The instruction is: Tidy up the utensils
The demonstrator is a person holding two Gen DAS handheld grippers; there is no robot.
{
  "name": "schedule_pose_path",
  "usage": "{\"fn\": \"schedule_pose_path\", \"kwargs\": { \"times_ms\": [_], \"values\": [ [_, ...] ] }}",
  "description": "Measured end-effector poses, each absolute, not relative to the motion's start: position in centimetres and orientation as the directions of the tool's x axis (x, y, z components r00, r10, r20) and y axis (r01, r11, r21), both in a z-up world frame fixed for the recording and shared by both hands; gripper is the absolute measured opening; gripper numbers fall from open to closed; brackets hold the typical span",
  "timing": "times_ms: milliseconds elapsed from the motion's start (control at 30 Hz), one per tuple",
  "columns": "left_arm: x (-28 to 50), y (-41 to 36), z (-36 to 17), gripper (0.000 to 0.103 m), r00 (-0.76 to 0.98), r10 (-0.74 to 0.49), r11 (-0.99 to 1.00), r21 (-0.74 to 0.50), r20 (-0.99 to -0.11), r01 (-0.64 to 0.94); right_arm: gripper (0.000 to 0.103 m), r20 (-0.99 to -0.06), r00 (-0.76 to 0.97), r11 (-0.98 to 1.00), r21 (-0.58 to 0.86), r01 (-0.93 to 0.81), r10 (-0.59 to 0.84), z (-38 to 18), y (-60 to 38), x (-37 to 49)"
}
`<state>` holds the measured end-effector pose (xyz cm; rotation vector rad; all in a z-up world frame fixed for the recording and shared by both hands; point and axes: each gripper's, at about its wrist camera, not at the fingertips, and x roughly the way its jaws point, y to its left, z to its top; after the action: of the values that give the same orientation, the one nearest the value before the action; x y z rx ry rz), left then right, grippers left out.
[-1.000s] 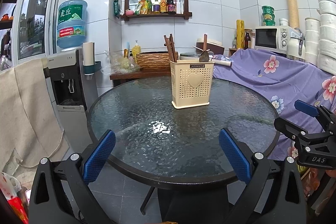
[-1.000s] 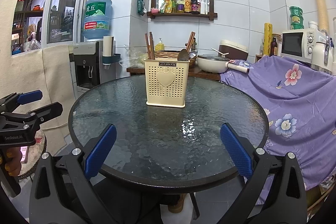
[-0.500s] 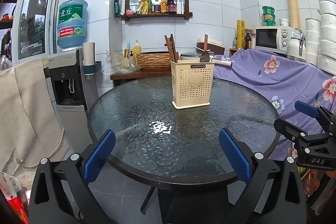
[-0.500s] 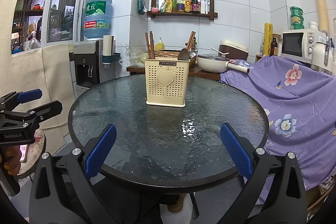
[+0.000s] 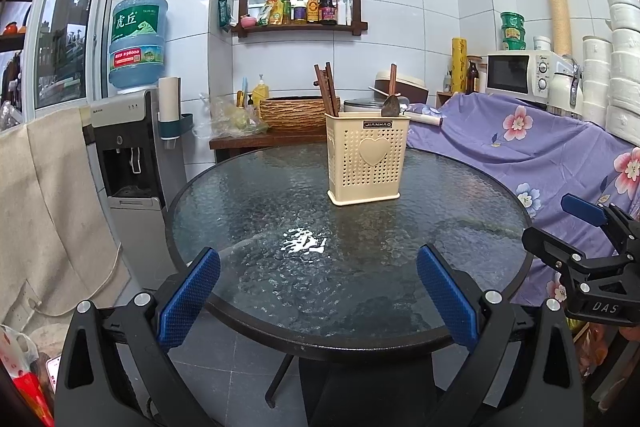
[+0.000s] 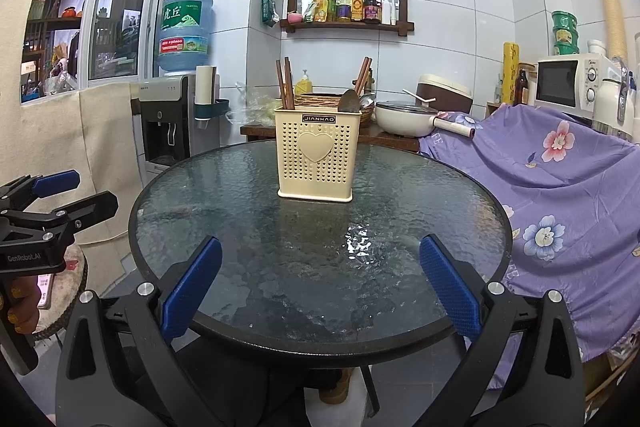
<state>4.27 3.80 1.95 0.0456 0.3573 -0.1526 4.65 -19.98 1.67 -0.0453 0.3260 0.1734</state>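
Left wrist view. The left gripper [image 5: 318, 291] is held at the near edge of a round glass table [image 5: 248, 211], jaws wide apart and holding nothing. A cream perforated utensil holder [image 5: 366, 163] stands upright on the far half of the table, well beyond the fingertips and roughly on the line between them, a little right of centre. Dark chopsticks [image 5: 326, 89] rise from its left compartment; a spatula [image 5: 391, 99] with a wooden handle rises from its right. The right gripper [image 5: 560, 231] shows at the right edge, off the table, jaws parted.

Right wrist view. The right gripper [image 6: 320, 293] also sits at the near table [image 6: 440, 211] edge, jaws spread wide and empty. The utensil holder [image 6: 317, 157] stands well ahead, between the lines of the two fingers, with the chopsticks [image 6: 285, 83] at left and the spatula [image 6: 352, 97] at right. The left gripper [image 6: 84, 191] appears at the left edge, clear of the table, jaws apart.
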Motion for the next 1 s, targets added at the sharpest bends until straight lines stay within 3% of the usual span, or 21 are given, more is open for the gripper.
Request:
{"fn": "schedule_pose_path", "kwargs": {
  "times_ms": [1000],
  "values": [
    [4.14, 3.44, 1.87, 0.097, 0.926, -0.132, 0.988, 0.026, -0.354, 0.151, 0.097, -0.325, 0.932, 0.984, -0.014, -0.175, 0.161, 1.46, -20.17, 4.79]
  ]
}}
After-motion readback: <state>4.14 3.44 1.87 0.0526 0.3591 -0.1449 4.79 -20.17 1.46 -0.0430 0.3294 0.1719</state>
